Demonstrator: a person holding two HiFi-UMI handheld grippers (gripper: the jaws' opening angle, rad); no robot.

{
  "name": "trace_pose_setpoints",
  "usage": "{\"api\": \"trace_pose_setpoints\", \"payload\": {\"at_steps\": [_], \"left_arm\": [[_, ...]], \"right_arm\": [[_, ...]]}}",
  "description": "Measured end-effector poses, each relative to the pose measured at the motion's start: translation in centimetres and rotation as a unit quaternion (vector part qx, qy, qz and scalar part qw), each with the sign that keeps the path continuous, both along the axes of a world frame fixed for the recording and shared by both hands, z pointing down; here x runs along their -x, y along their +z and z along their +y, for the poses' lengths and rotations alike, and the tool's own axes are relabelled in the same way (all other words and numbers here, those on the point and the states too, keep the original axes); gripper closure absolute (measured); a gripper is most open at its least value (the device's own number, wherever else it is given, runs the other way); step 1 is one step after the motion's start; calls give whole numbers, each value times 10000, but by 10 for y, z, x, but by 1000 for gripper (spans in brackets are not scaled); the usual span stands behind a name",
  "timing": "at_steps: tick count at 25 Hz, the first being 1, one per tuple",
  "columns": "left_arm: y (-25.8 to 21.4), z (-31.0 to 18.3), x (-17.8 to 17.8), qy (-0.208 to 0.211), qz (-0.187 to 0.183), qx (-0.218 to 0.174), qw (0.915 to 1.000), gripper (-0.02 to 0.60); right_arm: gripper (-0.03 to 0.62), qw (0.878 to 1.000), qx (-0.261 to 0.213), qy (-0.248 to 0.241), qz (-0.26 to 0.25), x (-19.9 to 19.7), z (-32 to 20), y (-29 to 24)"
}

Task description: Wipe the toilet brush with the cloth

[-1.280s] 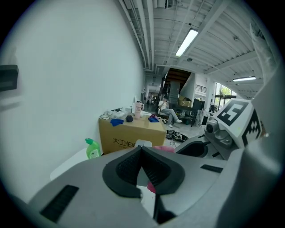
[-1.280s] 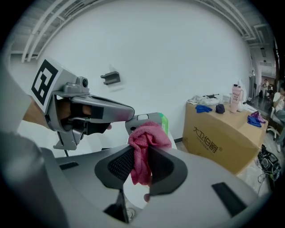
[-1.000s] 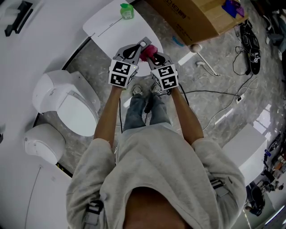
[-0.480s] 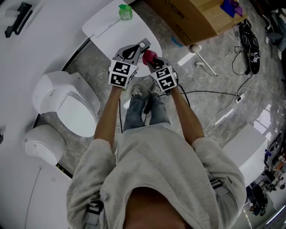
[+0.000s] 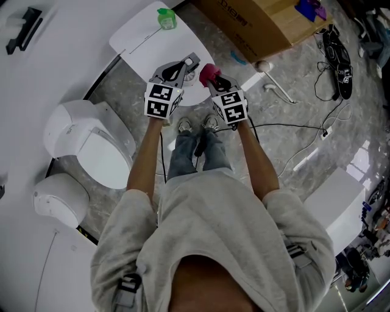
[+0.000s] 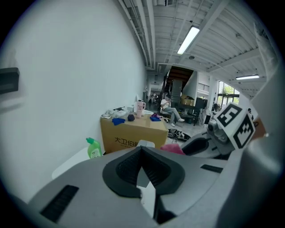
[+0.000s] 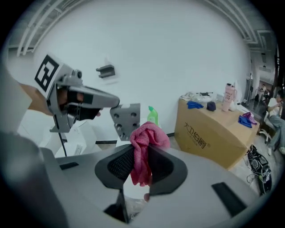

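My right gripper (image 5: pixel 214 79) is shut on a bunched pink cloth (image 5: pixel 209 72), which sticks out above the jaws and hangs between them in the right gripper view (image 7: pixel 143 138). Just left of it my left gripper (image 5: pixel 183 66) has its jaws shut; I cannot tell whether anything is between them. A grey plate with holes (image 7: pixel 126 119) shows at its tip, a short way from the cloth. A round-headed, white-handled brush-like thing (image 5: pixel 265 67) lies on the floor to the right, beyond both grippers.
A white table (image 5: pixel 140 42) with a green bottle (image 5: pixel 166 18) lies under and ahead of the grippers. A toilet (image 5: pixel 91 143) and a white bin (image 5: pixel 58 195) stand at left. A cardboard box (image 5: pixel 262 24) and cables (image 5: pixel 332 67) are at right.
Both grippers have moved a little forward. The right gripper with the cloth has drawn away from the left gripper's tip, so a small gap now shows between them.
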State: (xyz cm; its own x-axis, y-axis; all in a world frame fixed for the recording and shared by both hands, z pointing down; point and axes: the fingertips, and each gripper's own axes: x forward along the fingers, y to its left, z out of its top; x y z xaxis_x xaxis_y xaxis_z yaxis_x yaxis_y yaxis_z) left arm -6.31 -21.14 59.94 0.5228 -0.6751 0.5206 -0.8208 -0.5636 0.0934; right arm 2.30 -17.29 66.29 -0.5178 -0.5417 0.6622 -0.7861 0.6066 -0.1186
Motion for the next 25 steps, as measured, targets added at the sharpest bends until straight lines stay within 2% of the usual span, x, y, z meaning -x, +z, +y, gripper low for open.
{"api": "trace_pose_setpoints", "payload": {"at_steps": [6, 11, 16, 25], "left_arm": [[0, 0, -1, -18, -1, 3, 10000, 563], [1, 0, -1, -32, 11, -4, 10000, 563], [1, 0, -1, -47, 16, 1, 10000, 563], [0, -2, 1, -55, -8, -33, 10000, 563]], "right_arm": [[494, 9961, -794, 259, -298, -8, -54, -62], [494, 9916, -1132, 278, -553, 2, -87, -95], [494, 9920, -966, 236, -782, 14, -90, -93], [494, 9946, -179, 188, -1007, 21, -69, -47]]}}
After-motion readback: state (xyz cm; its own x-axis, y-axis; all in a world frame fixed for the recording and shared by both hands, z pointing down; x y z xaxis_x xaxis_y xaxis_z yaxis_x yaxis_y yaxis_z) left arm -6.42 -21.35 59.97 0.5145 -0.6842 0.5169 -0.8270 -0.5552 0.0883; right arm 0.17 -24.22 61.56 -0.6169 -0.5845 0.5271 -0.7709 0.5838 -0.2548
